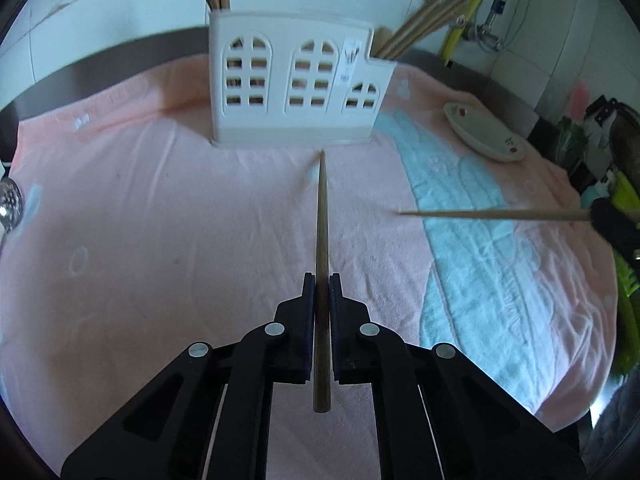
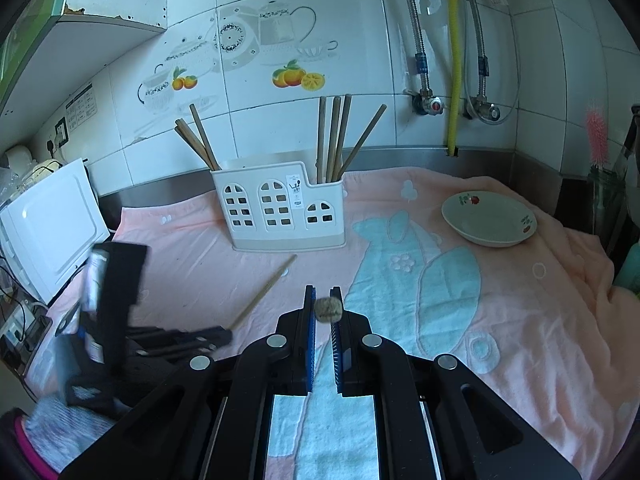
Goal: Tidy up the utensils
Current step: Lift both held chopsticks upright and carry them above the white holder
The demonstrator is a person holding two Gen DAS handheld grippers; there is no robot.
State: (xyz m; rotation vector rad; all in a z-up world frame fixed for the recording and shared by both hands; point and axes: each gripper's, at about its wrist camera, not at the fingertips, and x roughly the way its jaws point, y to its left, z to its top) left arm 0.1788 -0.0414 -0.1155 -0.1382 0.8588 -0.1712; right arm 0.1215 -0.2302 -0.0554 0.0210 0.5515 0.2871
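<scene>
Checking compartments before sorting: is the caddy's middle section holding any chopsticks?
No: the caddy has chopsticks only at its two ends; nothing rises from the middle.

Nine chopsticks (image 2: 334,136), one white holder (image 2: 280,212), one bowl (image 2: 488,218), two claws (image 1: 321,280).

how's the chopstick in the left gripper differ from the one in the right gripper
The left chopstick looks darker brown; the right chopstick is paler. The left hand-held gripper grips its stick partway along, with the butt end trailing behind the fingers. The right hand-held gripper holds its stick near the thick end. Both are tapered wooden sticks, clamped and lifted above the pink towel.
</scene>
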